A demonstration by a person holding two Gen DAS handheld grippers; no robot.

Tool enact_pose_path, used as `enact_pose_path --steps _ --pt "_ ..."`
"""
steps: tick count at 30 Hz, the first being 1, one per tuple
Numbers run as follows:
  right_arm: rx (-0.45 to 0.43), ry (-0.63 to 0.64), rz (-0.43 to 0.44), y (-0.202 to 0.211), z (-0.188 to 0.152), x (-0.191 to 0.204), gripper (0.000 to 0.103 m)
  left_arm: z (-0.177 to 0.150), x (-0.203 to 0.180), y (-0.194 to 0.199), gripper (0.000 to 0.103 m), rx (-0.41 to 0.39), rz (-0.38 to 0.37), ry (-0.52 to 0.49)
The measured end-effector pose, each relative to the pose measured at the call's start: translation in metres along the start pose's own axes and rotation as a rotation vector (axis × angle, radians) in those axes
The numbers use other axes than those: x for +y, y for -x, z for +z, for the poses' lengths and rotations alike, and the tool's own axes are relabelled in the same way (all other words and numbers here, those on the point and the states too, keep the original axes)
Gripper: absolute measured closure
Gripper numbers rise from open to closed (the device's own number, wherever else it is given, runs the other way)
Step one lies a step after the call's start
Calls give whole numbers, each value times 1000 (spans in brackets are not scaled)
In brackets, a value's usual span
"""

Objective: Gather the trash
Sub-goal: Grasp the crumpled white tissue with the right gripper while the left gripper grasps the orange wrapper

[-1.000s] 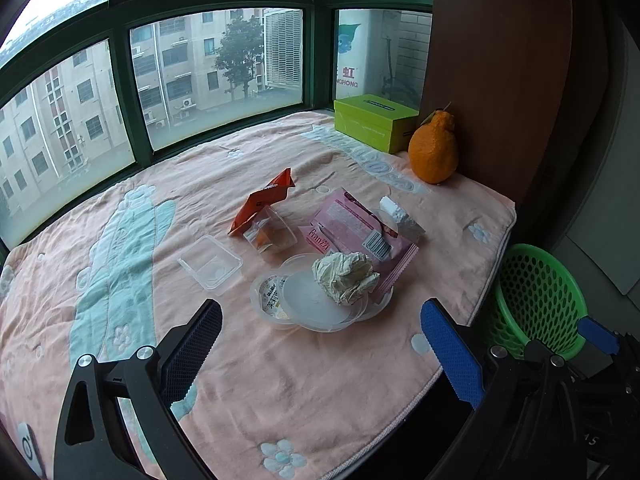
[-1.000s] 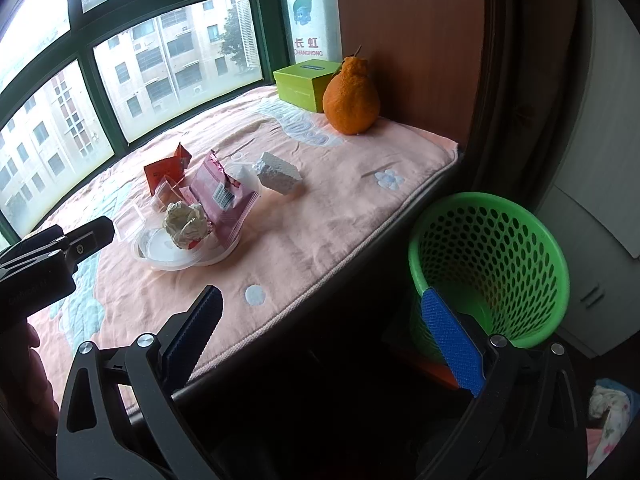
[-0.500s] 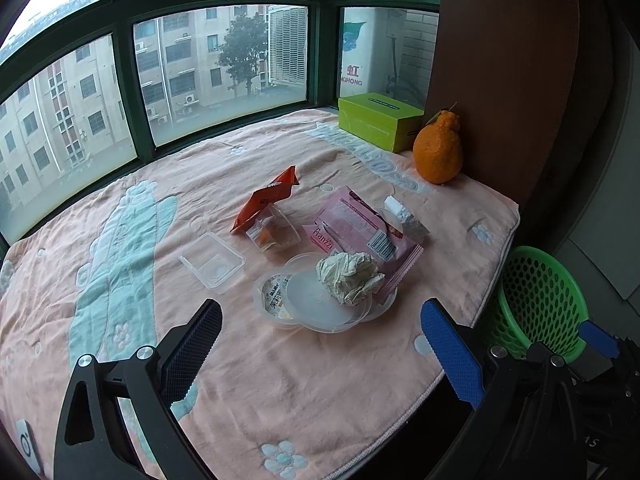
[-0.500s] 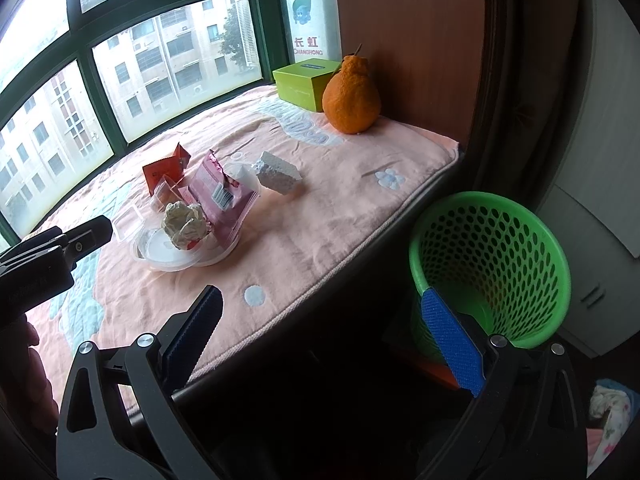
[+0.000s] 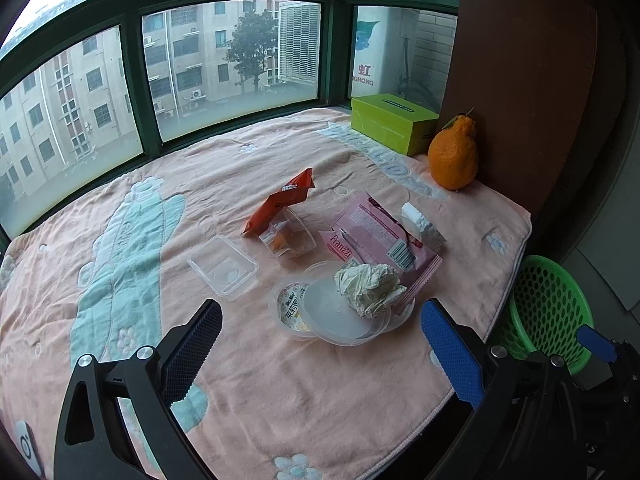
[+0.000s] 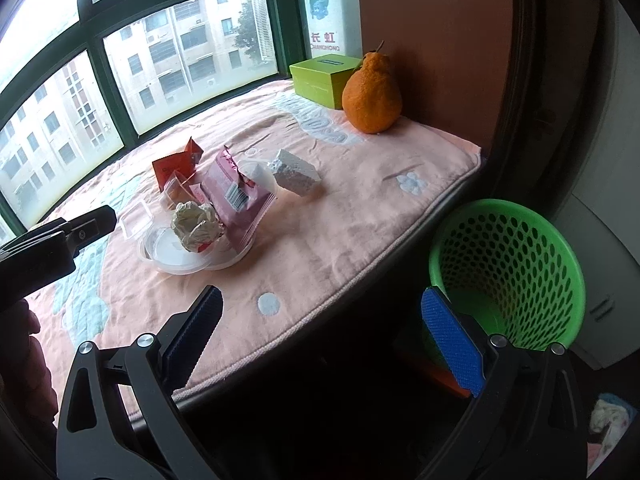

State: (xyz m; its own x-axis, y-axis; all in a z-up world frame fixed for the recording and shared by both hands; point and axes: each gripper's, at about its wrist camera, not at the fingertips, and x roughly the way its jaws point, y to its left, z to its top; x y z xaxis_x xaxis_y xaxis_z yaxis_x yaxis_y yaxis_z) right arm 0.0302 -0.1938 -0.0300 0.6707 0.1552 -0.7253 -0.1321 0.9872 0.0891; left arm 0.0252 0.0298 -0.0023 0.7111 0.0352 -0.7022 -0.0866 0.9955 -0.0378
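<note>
A trash pile lies on the pink blanket (image 5: pixel 280 400): a crumpled white paper ball (image 5: pixel 370 287) on a round clear lid (image 5: pixel 336 314), a pink Franzzi wrapper (image 5: pixel 380 236), an orange wrapper (image 5: pixel 284 200), a clear rectangular tray (image 5: pixel 222 266) and a white foam block (image 5: pixel 424 224). My left gripper (image 5: pixel 320 352) is open and empty, just short of the lid. My right gripper (image 6: pixel 322 340) is open and empty over the blanket's edge, next to the green mesh basket (image 6: pixel 508 264). The paper ball (image 6: pixel 196 222) and pink wrapper (image 6: pixel 236 196) also show in the right wrist view.
An orange citrus fruit (image 5: pixel 454 156) and a green tissue box (image 5: pixel 392 128) stand at the back right by a brown wall panel. Windows ring the far side. The basket (image 5: pixel 548 312) stands on the floor below the blanket's right edge.
The left gripper has drifted slightly, so the pile sits a little more centred between its fingers. The right gripper has hardly moved. Both stay open.
</note>
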Motion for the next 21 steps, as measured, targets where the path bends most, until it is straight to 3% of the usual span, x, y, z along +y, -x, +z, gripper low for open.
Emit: enact_pose_path --steps 10,21 --pt "7 59 85 -20 19 22 5 23 39 -12 7 -11 59 59" --pt "34 147 221 -53 35 76 10 41 82 -22 7 -15 113 111"
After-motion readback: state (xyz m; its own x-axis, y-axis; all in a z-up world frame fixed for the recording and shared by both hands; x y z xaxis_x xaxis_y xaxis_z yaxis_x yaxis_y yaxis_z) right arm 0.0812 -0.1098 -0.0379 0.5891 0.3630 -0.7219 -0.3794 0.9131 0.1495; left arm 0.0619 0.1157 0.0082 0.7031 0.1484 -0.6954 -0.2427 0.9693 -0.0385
